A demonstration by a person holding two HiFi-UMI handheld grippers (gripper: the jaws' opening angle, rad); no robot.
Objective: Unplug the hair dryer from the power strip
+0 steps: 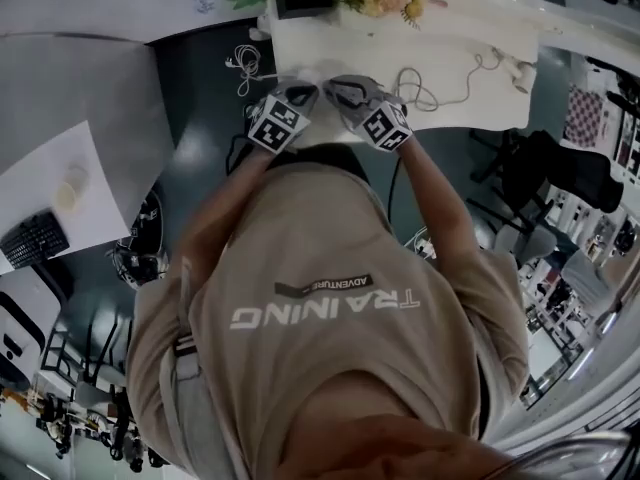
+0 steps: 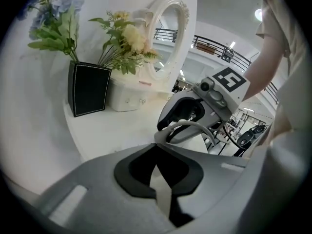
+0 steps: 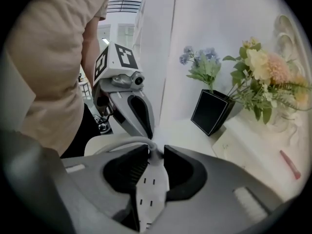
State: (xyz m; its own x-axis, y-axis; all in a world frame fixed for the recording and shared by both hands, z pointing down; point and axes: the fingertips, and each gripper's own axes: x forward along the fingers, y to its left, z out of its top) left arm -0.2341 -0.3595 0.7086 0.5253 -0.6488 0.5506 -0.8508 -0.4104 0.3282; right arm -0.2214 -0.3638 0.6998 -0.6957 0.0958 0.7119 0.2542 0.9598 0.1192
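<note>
While the right gripper clamps the power strip and the left gripper, at its nine o'clock, pinches a likely plug, a crooked pull could slip either grip.

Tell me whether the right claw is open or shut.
Shut on the power strip: the right claw clamps both its sides, with socket slots showing between the jaws.
</note>
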